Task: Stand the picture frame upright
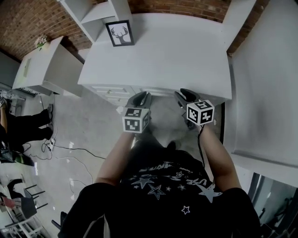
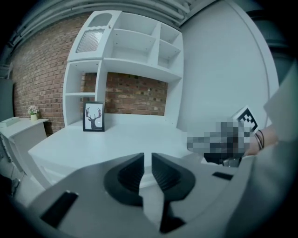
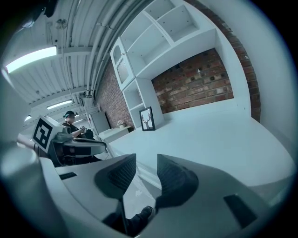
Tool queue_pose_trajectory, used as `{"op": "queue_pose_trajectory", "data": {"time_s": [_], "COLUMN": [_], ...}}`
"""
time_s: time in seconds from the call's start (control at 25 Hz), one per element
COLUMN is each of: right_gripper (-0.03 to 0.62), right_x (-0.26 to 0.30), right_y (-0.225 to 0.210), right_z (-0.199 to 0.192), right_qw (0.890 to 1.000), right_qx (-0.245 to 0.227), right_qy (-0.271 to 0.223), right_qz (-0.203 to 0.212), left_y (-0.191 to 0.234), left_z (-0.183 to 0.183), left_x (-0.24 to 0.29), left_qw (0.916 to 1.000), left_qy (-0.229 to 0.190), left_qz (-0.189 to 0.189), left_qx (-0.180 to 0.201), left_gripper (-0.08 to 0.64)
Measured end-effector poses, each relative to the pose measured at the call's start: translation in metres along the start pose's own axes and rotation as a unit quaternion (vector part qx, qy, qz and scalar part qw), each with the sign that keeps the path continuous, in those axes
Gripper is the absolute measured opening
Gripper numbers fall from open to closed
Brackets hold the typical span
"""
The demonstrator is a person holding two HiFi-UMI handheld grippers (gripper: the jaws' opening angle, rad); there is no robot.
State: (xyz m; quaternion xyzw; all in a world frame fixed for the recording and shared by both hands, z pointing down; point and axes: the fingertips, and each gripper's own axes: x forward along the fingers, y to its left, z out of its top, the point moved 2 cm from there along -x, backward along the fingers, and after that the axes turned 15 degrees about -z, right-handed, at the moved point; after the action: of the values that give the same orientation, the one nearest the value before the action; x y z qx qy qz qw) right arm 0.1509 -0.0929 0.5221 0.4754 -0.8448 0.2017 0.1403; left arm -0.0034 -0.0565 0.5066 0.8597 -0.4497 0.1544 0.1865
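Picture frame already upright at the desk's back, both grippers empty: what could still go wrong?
1. The picture frame stands near the shelf unit; a needless reach could tip it over.
2. The left gripper and right gripper hang just short of the desk's front edge; moving in low might clip it.

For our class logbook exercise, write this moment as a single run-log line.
picture frame: upright, far-left corner of desk | left gripper: open, empty, near desk's front edge | right gripper: open, empty
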Motion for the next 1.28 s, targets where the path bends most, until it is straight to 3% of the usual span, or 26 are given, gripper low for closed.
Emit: {"op": "queue_pose_trajectory", "data": {"time_s": [0.2, 0.48, 0.64, 0.84, 1.28], "right_gripper": [0.147, 0.147, 0.146, 0.071, 0.021], "right_x": [-0.008, -0.006, -0.002, -0.006, -0.035], "right_y": [0.004, 0.024, 0.026, 0.034, 0.085], "right_z": [-0.022, -0.037, -0.043, -0.043, -0.048], "right_qw": [1.0, 0.999, 0.999, 0.999, 0.999], "right_qx": [0.011, 0.024, 0.032, 0.03, 0.029], "right_qy": [0.008, 0.013, 0.018, 0.011, -0.012], "right_qz": [0.015, 0.036, 0.031, 0.005, -0.017], "left_y": [-0.02, -0.011, -0.011, -0.011, -0.006], "left_z": [-0.013, -0.028, -0.031, -0.039, -0.061], "left_x": [-0.023, -0.043, -0.045, -0.058, -0.103], "left_qw": [0.9999, 0.9991, 0.9993, 0.9995, 0.9993], "left_qy": [0.0, 0.009, 0.006, 0.004, -0.008], "left_qz": [0.015, 0.04, 0.035, 0.022, -0.006], "left_qx": [-0.003, -0.011, -0.013, -0.021, -0.036], "left_gripper": [0.048, 0.046, 0.046, 0.035, 0.032]}}
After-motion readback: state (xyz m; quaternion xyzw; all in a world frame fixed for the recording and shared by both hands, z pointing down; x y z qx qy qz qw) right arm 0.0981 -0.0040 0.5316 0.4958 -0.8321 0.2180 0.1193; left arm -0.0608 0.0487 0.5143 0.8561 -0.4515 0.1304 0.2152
